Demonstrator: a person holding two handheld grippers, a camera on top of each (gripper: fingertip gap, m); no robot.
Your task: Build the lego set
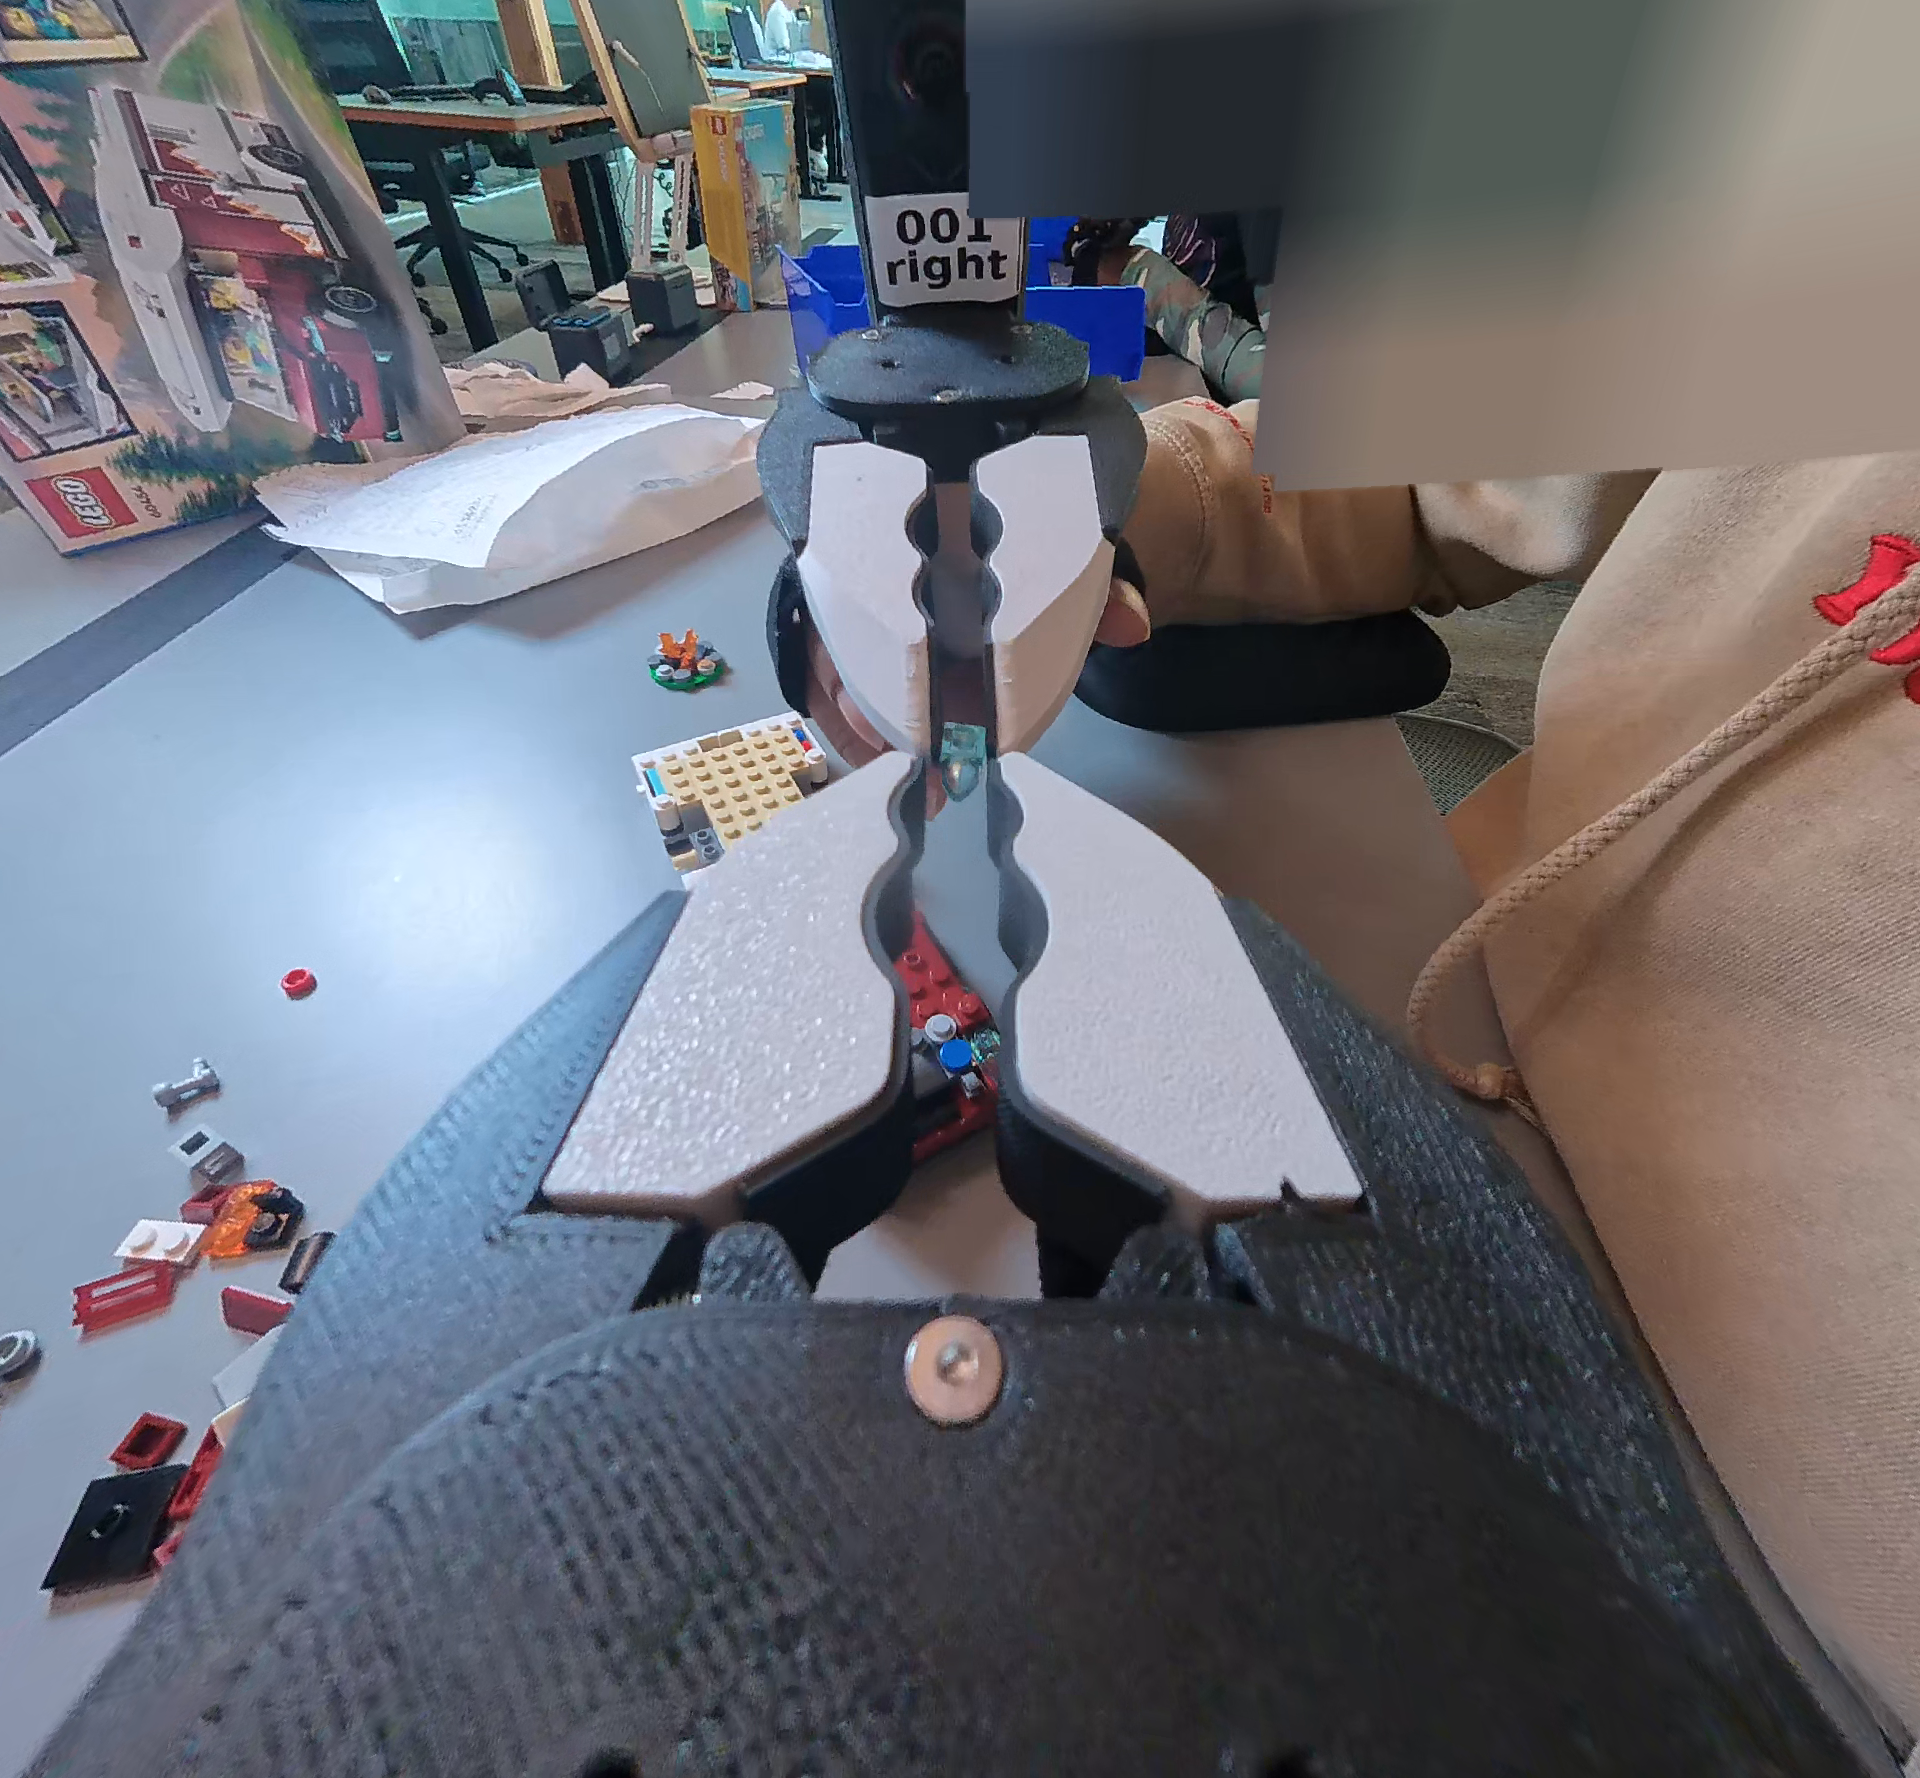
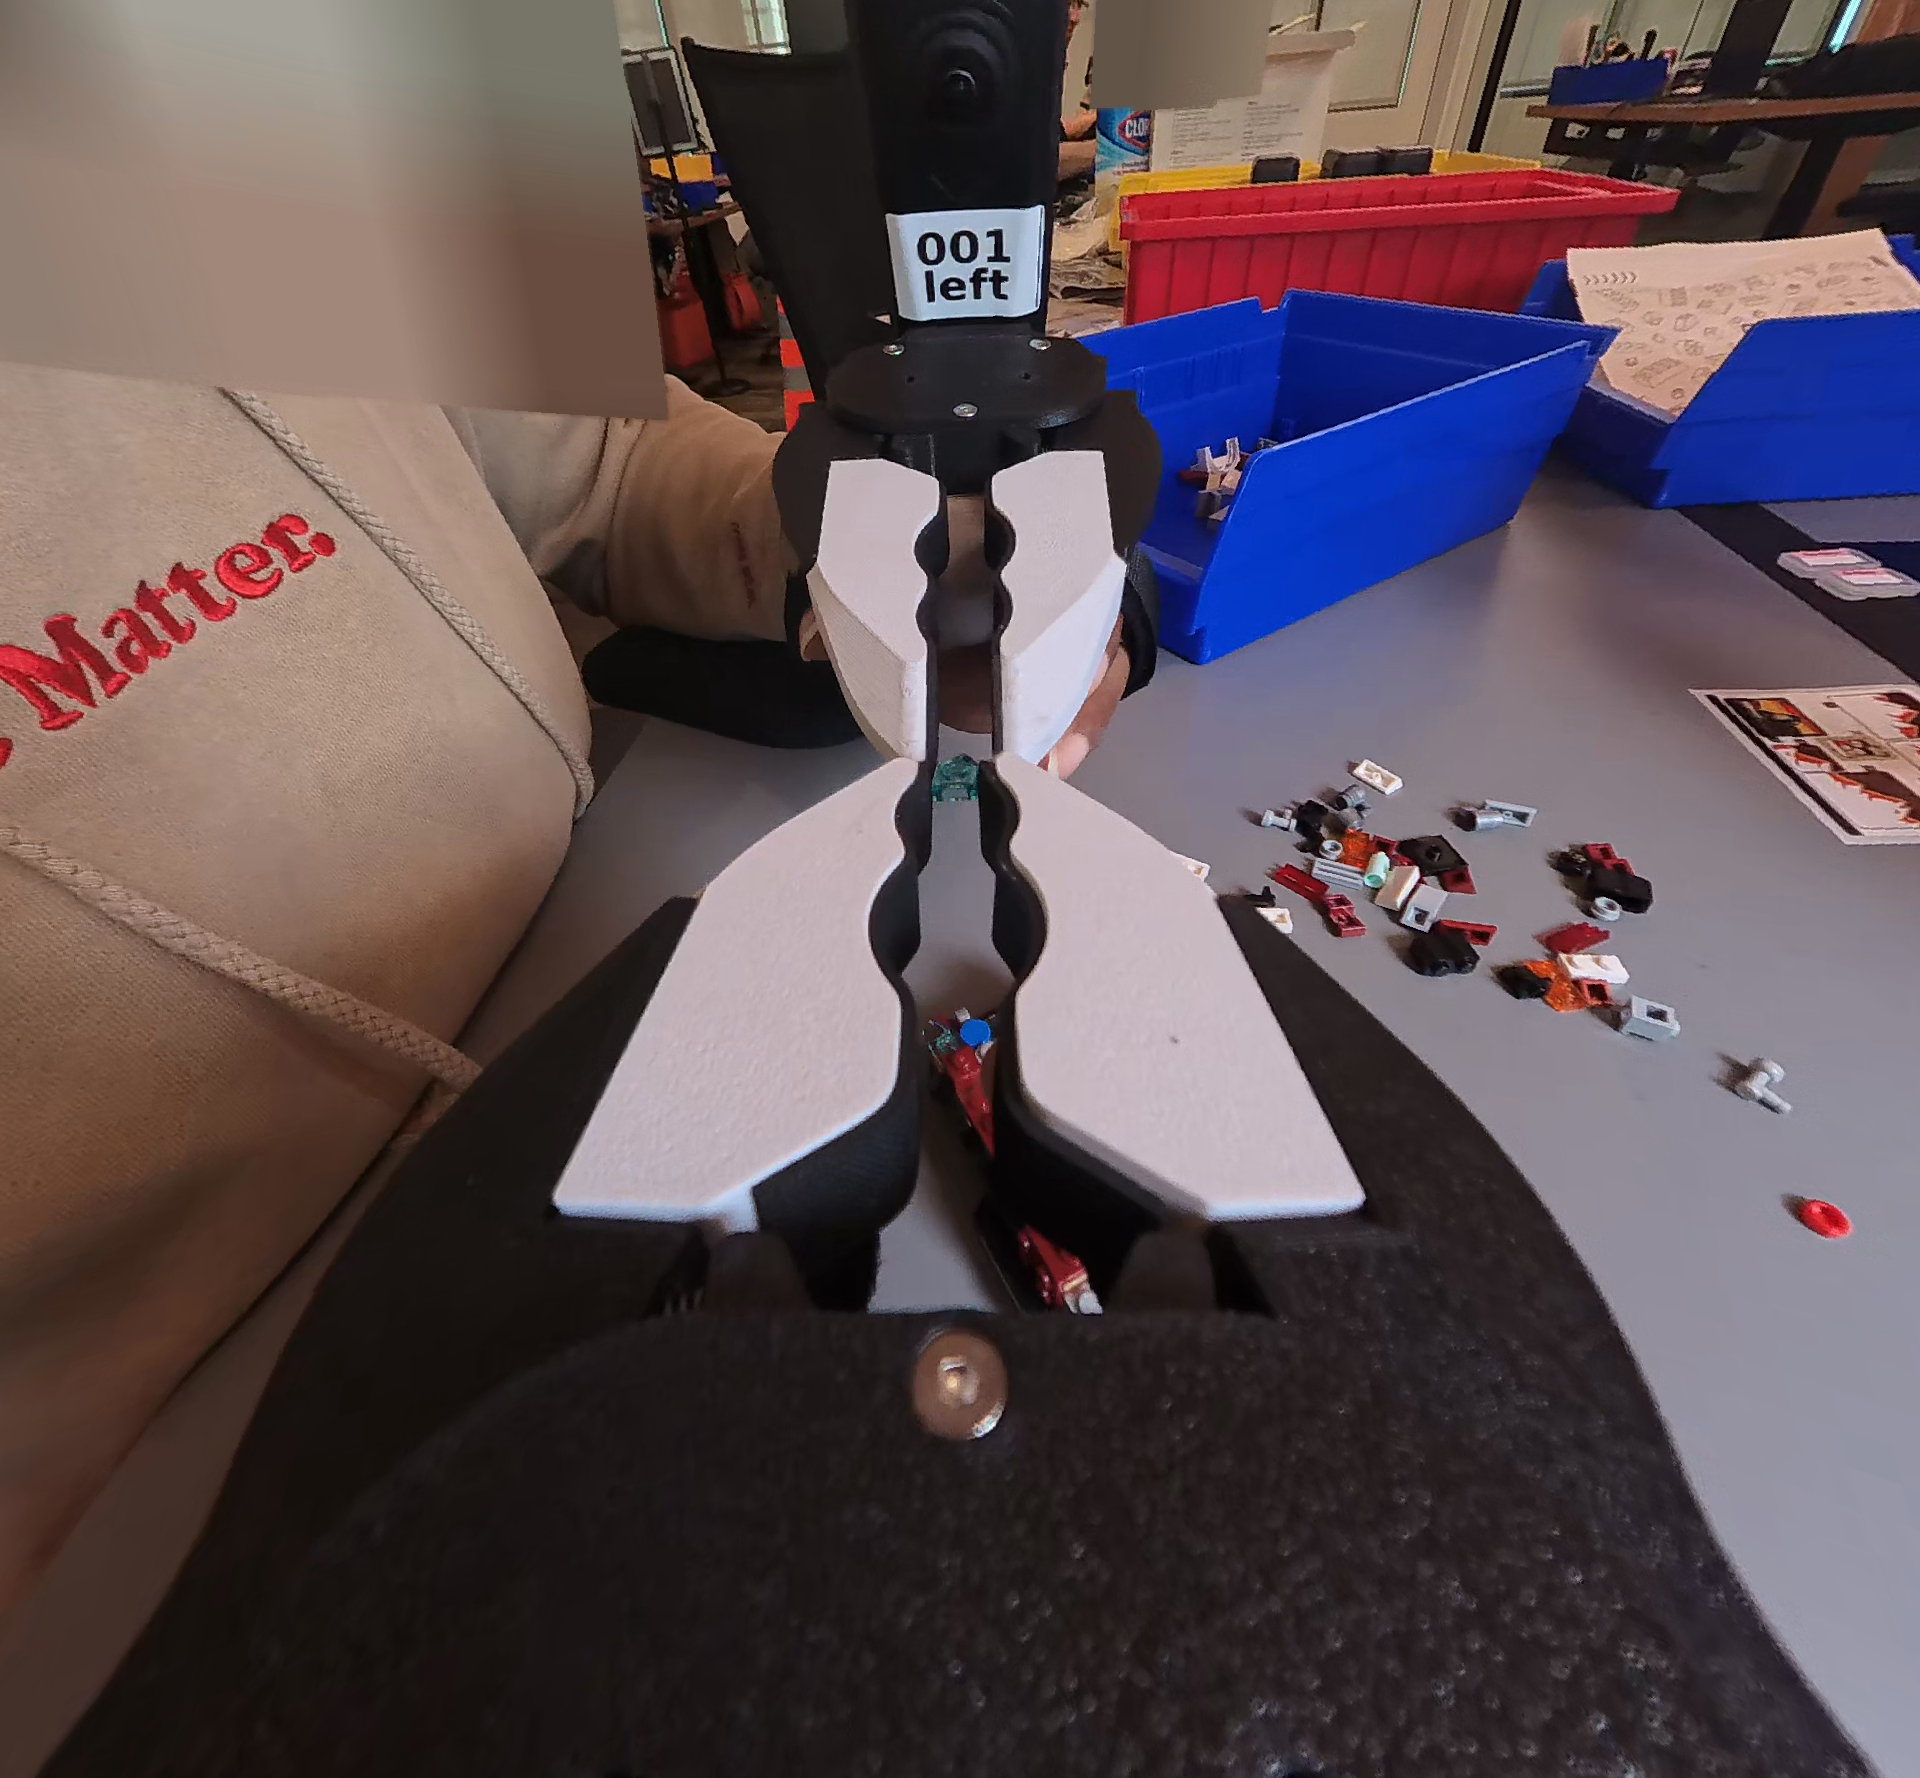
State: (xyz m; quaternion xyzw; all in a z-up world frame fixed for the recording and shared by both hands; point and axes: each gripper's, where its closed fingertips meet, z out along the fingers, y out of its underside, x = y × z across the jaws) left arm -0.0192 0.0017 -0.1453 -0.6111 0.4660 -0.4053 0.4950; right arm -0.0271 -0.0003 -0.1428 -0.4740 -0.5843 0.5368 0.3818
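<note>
Left gripper (image 1: 951,778) and right gripper (image 2: 951,778) meet tip to tip above the table (image 1: 364,845). Right's nearly closed fingers pinch a clear teal stud (image 2: 954,781); left's tips bracket it, contact unclear. Tiny, rigid, slick: grip flat sides.

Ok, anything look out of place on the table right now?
Only a small red round piece, lying alone on the grey table, apart from the loose brick pile. Nothing looks spilled or broken.

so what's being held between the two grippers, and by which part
A small clear teal brick, pinched at the fingertips of the right gripper; whether the left gripper also grips it cannot be told.
</note>
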